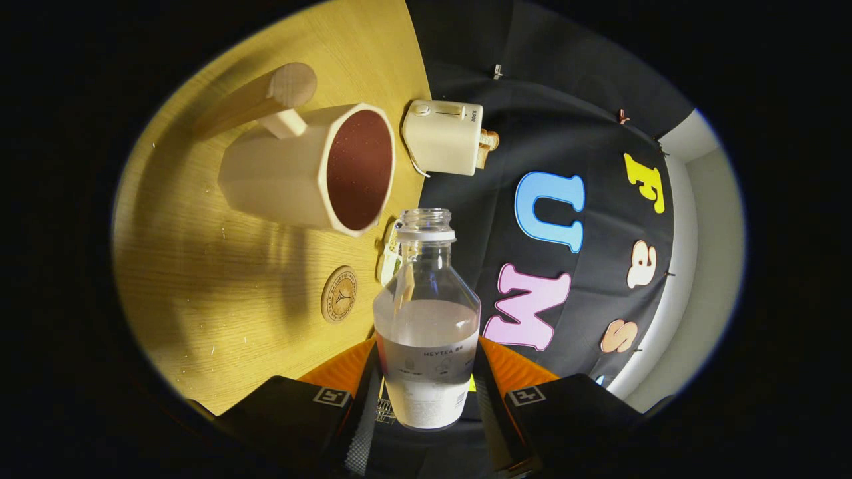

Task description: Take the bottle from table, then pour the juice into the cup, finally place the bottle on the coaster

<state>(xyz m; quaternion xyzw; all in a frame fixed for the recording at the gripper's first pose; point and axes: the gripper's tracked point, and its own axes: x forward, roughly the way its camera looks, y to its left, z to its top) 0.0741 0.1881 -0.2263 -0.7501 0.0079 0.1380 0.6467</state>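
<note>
One clear plastic bottle (426,326) with a pale liquid in it and no cap. One cream, many-sided cup (313,166) with a wooden peg handle and a dark inside. One round wooden coaster (339,294). One cream toaster (443,137), holding what looks like one slice of toast (488,148). One light wooden table (219,279). One gripper (426,382), two fingers, both pressed on the bottle.

There's the hand-held gripper (427,382): two broad, blocky finger housings, each wearing a small square tag marker on top, with ribbed faces angling inward between them.
</note>
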